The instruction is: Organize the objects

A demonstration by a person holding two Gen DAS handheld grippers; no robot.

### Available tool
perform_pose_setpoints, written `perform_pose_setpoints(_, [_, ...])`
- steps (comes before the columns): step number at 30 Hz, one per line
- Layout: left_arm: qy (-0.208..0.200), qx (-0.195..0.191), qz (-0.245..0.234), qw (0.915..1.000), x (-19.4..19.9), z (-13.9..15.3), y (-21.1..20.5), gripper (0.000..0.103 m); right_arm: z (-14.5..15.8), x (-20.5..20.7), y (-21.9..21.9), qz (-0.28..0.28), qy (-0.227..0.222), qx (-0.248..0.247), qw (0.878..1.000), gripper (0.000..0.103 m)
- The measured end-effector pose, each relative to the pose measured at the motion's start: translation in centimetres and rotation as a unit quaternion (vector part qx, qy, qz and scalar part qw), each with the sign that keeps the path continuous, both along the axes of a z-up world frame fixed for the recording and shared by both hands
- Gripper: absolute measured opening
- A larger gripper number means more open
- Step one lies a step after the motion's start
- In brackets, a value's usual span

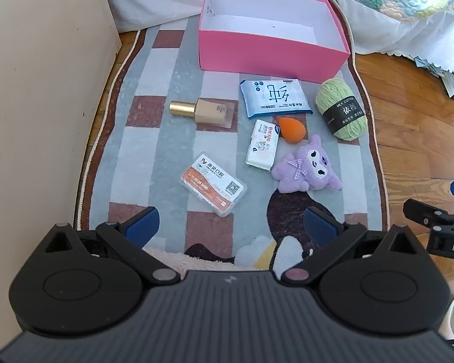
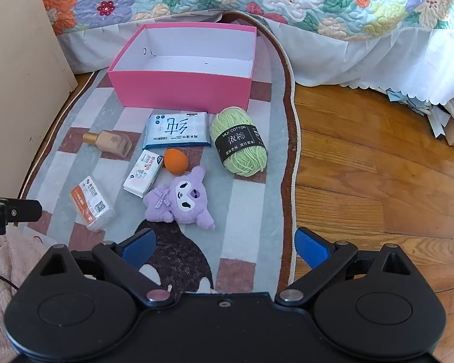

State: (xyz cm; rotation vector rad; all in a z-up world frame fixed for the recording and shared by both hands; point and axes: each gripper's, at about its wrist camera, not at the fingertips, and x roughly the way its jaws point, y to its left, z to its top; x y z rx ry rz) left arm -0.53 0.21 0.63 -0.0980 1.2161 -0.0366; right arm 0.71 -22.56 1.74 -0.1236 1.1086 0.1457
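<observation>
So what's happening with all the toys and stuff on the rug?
Someone is about to tidy up. They hold a left gripper and a right gripper, both open and empty. The pink box has nothing in it yet. In front of it on the rug lie a plush, yarn, a sponge, a bottle, wipes, tissues and a card case.

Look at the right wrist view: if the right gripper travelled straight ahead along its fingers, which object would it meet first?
Probably the purple plush toy, lying just left of centre ahead of the open right gripper. Depth is unclear, so it could meet the rug first.
</observation>
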Motion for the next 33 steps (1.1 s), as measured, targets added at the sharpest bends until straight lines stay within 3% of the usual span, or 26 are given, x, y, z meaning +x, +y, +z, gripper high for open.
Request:
perform_pose_setpoints(14, [-0.010, -0.002, 0.011, 0.9999, -0.92, 1.00, 0.24, 0.103, 0.02, -0.25, -0.11, 0.005, -0.002, -0.003, 1.000, 0.100])
perform_pose_setpoints(24, [0.006, -0.023, 0.013, 0.9996, -0.66, 0.19, 0.60, 0.103, 0.03, -0.39, -0.21, 0.004, -0.001, -0.005, 1.000, 0.100])
perform_pose_setpoints(33, [-0.011, 0.003, 0.007, 0.9999, -1.00, 0.53, 0.80, 0.103, -0.25, -0.18, 0.05, 0.012, 0.012, -0.011, 1.000, 0.100])
